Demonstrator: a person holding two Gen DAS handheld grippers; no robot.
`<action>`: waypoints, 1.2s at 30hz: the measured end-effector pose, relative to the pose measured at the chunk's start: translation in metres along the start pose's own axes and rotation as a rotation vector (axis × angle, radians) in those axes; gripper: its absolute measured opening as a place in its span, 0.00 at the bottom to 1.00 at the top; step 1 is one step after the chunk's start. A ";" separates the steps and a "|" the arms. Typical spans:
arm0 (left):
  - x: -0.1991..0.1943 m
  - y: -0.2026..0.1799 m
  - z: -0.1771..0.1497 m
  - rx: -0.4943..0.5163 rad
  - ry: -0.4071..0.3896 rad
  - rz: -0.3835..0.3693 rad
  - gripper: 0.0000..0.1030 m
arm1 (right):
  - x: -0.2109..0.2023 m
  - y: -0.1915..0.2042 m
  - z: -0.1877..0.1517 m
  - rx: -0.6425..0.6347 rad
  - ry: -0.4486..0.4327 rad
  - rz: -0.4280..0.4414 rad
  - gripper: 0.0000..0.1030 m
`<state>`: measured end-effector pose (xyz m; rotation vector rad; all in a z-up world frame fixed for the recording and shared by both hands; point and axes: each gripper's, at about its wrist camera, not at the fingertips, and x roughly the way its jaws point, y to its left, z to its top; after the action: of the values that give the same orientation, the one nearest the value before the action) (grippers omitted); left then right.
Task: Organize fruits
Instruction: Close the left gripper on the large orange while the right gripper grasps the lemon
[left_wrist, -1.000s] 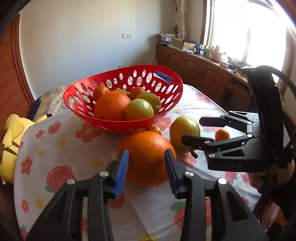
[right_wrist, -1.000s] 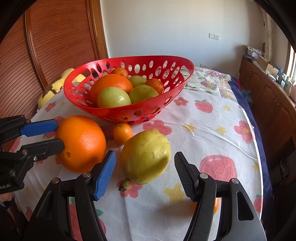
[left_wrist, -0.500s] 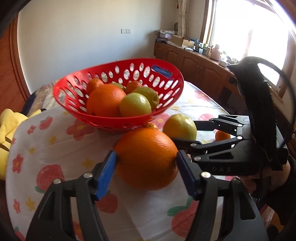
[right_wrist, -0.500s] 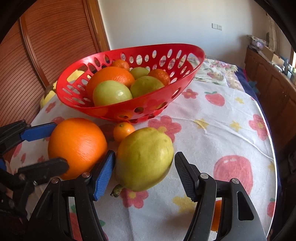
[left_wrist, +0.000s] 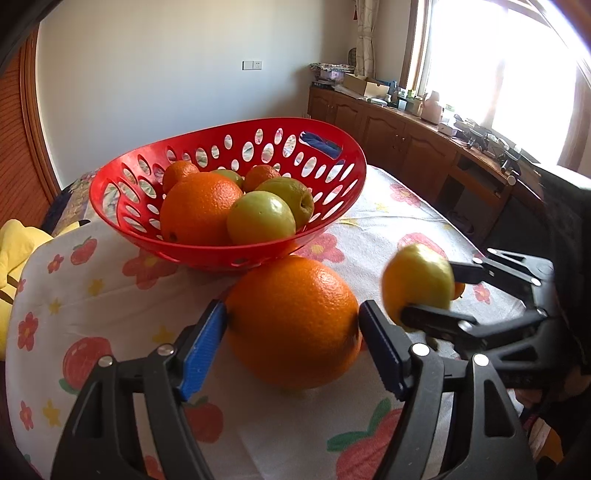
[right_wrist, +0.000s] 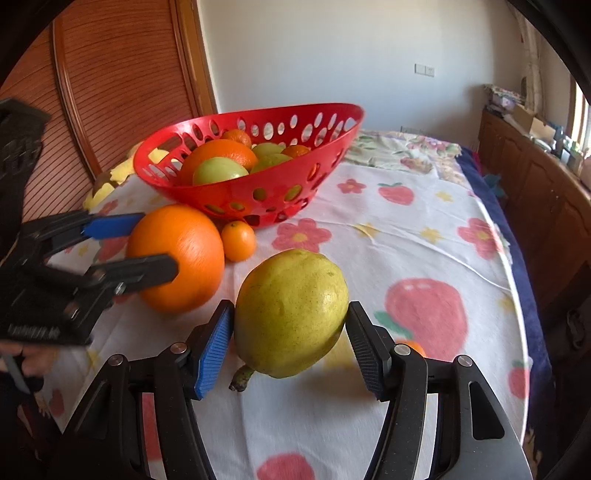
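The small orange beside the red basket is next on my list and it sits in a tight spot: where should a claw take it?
Grip the small orange across its middle, coming from above: the big orange and the red basket crowd it, leaving only its top and right side free.

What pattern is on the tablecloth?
The tablecloth is white with pink flowers, red strawberries and small yellow stars; the right wrist view shows it best.
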<state>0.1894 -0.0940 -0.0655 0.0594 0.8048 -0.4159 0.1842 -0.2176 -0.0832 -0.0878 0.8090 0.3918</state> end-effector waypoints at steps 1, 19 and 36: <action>0.002 0.000 0.000 -0.002 0.002 -0.005 0.76 | -0.003 0.001 -0.003 -0.001 -0.005 -0.003 0.61; 0.024 -0.006 0.003 -0.010 0.038 0.001 0.86 | -0.017 0.005 -0.035 0.045 -0.025 0.013 0.62; 0.016 -0.007 -0.006 0.009 0.050 -0.012 0.84 | -0.015 0.008 -0.038 0.029 -0.056 -0.005 0.62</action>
<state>0.1924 -0.1045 -0.0806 0.0736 0.8533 -0.4311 0.1456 -0.2230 -0.0985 -0.0516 0.7592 0.3757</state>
